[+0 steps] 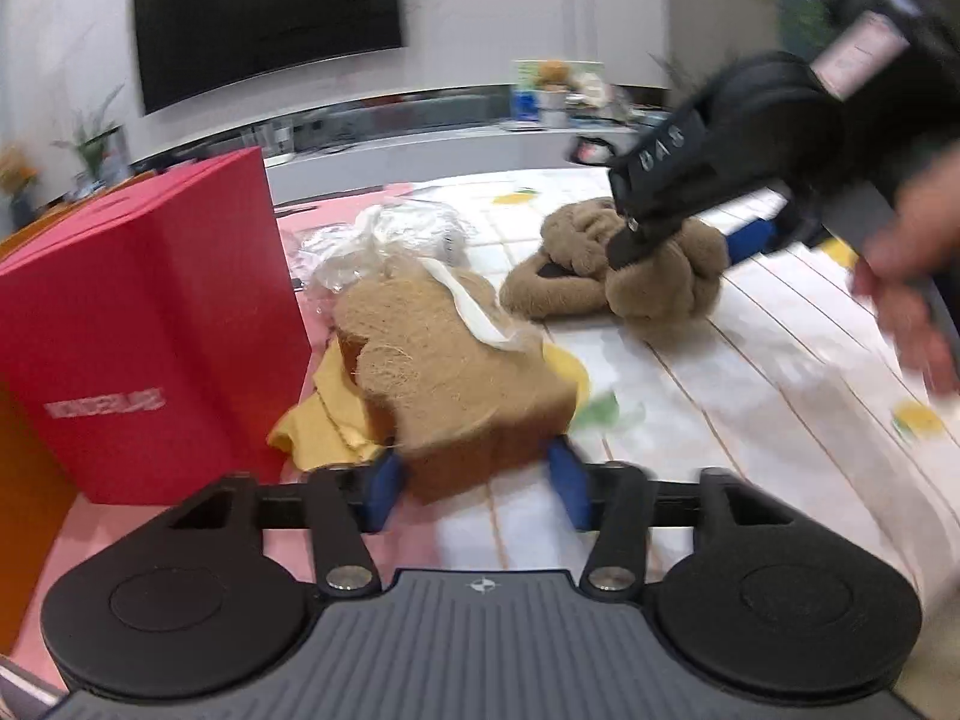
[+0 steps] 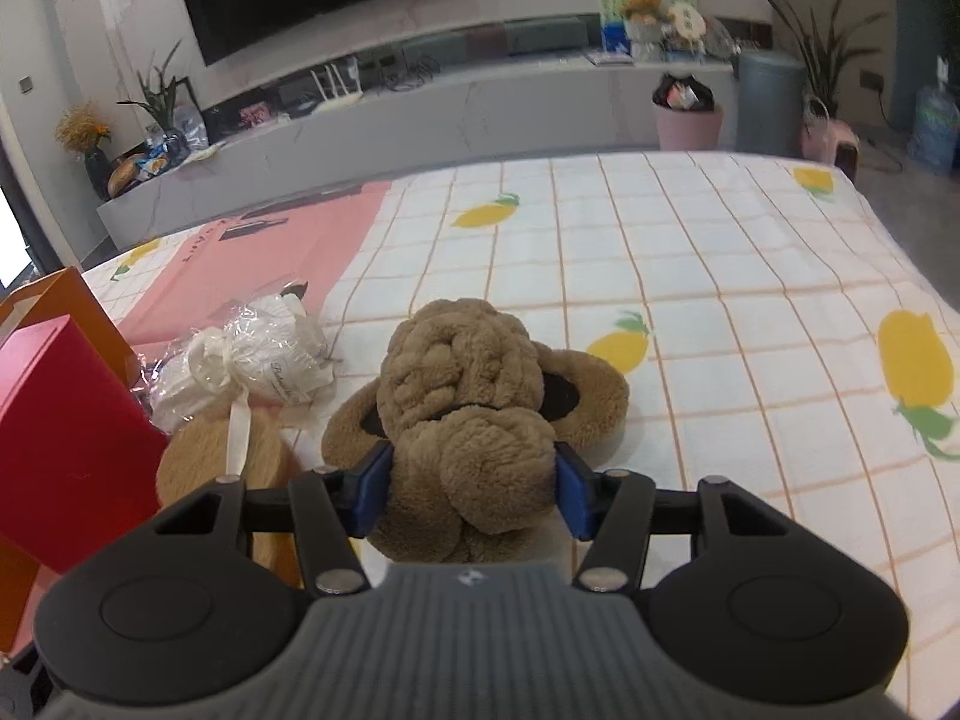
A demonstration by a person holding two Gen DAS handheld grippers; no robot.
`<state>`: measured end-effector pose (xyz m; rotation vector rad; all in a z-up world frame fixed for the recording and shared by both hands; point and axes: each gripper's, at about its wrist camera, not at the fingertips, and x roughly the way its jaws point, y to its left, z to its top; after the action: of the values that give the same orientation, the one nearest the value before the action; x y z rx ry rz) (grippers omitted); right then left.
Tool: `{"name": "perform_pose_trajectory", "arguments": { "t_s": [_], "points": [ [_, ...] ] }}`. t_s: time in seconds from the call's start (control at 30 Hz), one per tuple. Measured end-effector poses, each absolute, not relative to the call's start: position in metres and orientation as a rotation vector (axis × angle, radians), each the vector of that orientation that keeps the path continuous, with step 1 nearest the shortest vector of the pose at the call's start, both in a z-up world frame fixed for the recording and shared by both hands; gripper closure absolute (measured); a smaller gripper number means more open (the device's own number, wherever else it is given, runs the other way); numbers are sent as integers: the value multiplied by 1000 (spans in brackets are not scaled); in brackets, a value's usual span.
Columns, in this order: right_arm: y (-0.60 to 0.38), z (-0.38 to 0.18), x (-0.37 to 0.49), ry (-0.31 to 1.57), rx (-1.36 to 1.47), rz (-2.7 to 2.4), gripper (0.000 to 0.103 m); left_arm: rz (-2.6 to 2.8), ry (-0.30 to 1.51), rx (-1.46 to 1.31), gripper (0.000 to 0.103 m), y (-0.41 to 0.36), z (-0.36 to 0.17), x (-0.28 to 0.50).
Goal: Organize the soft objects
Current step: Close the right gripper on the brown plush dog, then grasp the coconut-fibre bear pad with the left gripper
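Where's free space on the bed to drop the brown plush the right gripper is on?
Free: the checked sheet right of and beyond the brown plush, out to the far edge, with only printed pineapples. Crowded: the left side, where the red box, wrapped white bundle and tan fuzzy toy at the left gripper sit close together.

- I see a table under a checked pineapple-print cloth (image 2: pixel 690 252), with a pink sheet (image 2: pixel 264 258) over its left part.
- Landmark: red box (image 2: pixel 66 438), standing at the left edge.
- Plastic-wrapped white bundle (image 2: pixel 258 360) just right of the box.
- Tan toast-shaped plush (image 1: pixel 444 360) beside the box, partly on a yellow cloth (image 1: pixel 324 414).
- Brown knotted plush (image 2: pixel 474 402) further right, on the checked cloth.
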<state>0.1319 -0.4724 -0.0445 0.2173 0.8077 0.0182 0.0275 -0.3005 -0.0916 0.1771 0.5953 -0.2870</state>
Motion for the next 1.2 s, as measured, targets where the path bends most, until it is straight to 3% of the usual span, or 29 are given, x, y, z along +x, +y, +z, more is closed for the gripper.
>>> {"name": "perform_pose_trajectory", "arguments": {
  "t_s": [0.03,0.13,0.2,0.23,0.27,0.4,0.63,0.9,0.97,1.2],
  "points": [
    [-474,-43,131,837,228,11,48,-310,599,205,74,-295,-91,19],
    [-478,-39,121,911,255,12,49,-363,602,294,73,-282,-89,-4],
    [-475,-34,113,922,217,48,49,-379,615,317,54,-274,-86,-15],
    [-474,-33,110,927,204,54,48,-398,627,317,25,-272,-84,-18],
    [-474,-33,107,929,204,54,45,-418,623,307,9,-270,-78,-15],
    [-471,-30,105,918,231,46,42,-376,489,276,9,-280,-64,-22],
    [-468,-39,114,843,213,17,14,-227,534,257,9,-326,-64,6],
    [-469,-60,129,922,100,-1,15,-20,556,163,9,-342,-70,28],
    [-480,-58,128,938,152,0,23,-5,565,155,9,-344,-70,32],
    [-489,-60,126,965,191,-22,23,46,626,145,9,-356,-67,48]
  ]
}}
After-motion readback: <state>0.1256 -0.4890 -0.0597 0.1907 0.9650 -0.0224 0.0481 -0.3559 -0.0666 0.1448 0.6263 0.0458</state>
